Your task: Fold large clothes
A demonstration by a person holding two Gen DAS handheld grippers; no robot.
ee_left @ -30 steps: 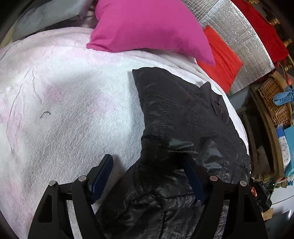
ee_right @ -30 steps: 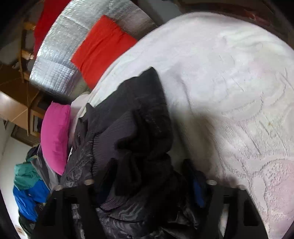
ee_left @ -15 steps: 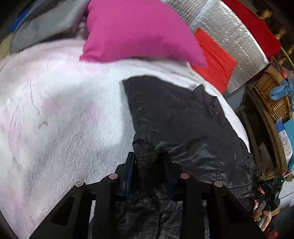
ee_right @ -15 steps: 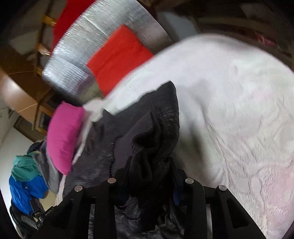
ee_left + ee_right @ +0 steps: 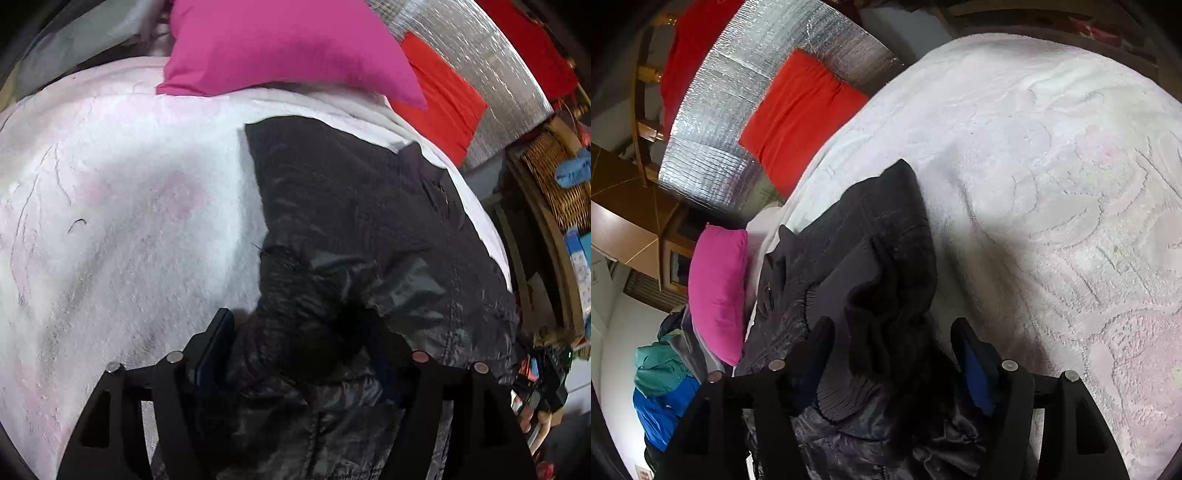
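Both my left claw and right claw have just been opening, jaws apart around the black jacket near the bed edge, so its puffy fold may spring loose.

**Around the bed: pillows, foil and a wicker basket**

A white bedspread with faint pink patches fills the left and middle of the left wrist view. At top centre a pink pillow lies on it. To its right a red cushion leans on a silver foil sheet. A wicker basket sits at the right edge, a blue cloth on it. In the right wrist view, a heap of green and blue clothes sits at lower left.
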